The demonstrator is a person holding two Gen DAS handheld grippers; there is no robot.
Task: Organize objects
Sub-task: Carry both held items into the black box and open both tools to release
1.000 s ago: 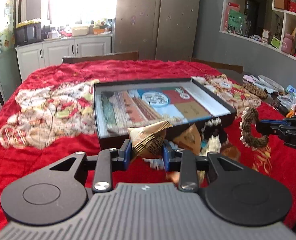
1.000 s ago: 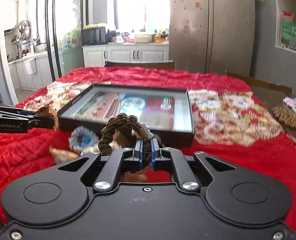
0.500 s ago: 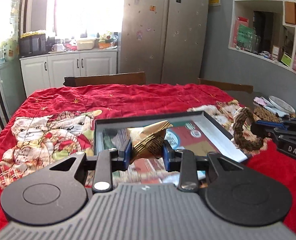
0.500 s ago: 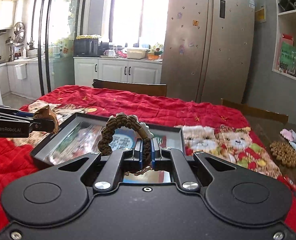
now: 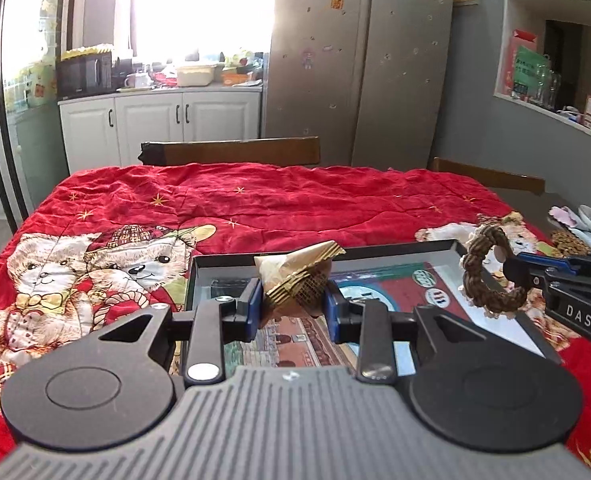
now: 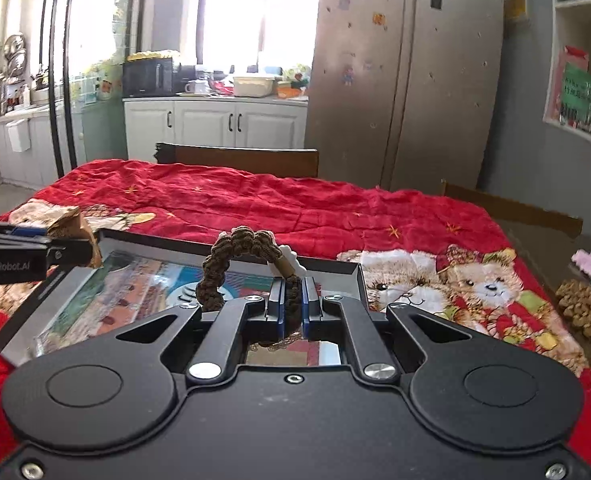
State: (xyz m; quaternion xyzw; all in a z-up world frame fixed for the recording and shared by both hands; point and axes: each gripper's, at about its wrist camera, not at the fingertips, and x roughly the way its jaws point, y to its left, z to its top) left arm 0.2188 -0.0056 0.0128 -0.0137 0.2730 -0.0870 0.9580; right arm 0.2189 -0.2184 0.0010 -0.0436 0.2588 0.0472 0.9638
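Both tongs have risen and moved forward: the left tongs [image 5: 294, 304] with the gold packet [image 5: 297, 276] and the right tongs [image 6: 291, 306] with the braided bracelet [image 6: 239, 264] now hang above the tray [image 5: 495, 312], the loose items below gone from sight.

We lose the near edge of the black tray [image 5: 447, 245] behind the left hand-held gripper [image 5: 294, 305] (its printed lining is too blurred to read). The braided bracelet's [image 6: 231, 264] lower loop sinks between the right hand-held gripper's [image 6: 292, 307] fingers.
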